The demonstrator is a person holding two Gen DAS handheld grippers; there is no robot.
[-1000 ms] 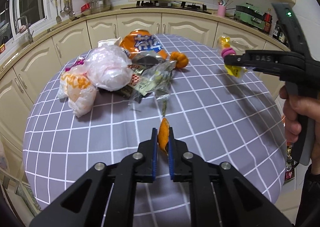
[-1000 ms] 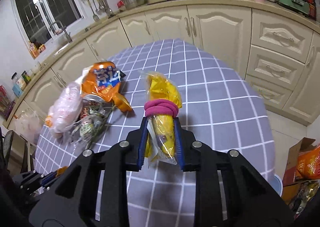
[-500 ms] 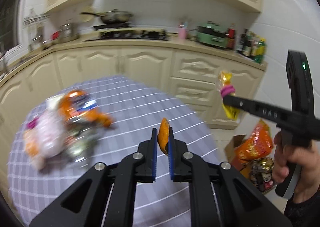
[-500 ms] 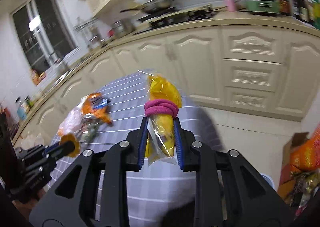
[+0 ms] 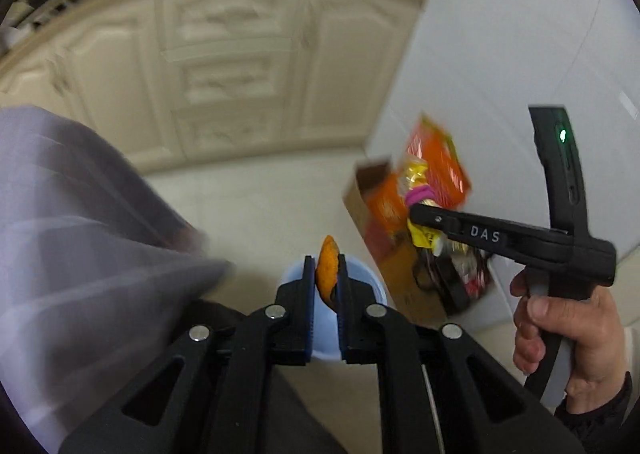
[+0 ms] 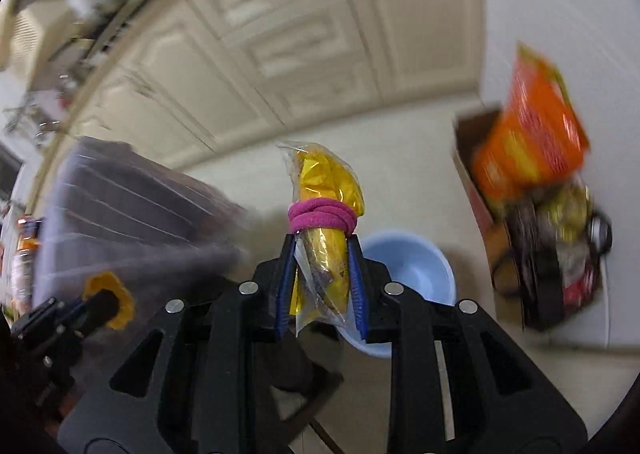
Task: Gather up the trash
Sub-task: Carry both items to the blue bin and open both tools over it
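Note:
My left gripper (image 5: 325,268) is shut on a small orange peel (image 5: 327,269), held off the table's edge above a light blue bin (image 5: 370,280) on the floor. My right gripper (image 6: 322,254) is shut on a yellow wrapper tied with a pink band (image 6: 325,222), and the same blue bin (image 6: 410,274) lies just beyond its fingers. In the left wrist view the right gripper (image 5: 416,214) hovers over a cardboard box of trash (image 5: 404,254). In the right wrist view the left gripper with the peel (image 6: 108,300) shows at lower left.
The table with its grey checked cloth (image 5: 80,234) is at left. A cardboard box with an orange bag and other wrappers (image 6: 536,214) stands by the white wall. Cream cabinets (image 5: 240,54) line the back. Pale floor lies between.
Both grippers have swung right and down, away from the table top, to the floor area with the blue bin and cardboard box. Each still holds its item.

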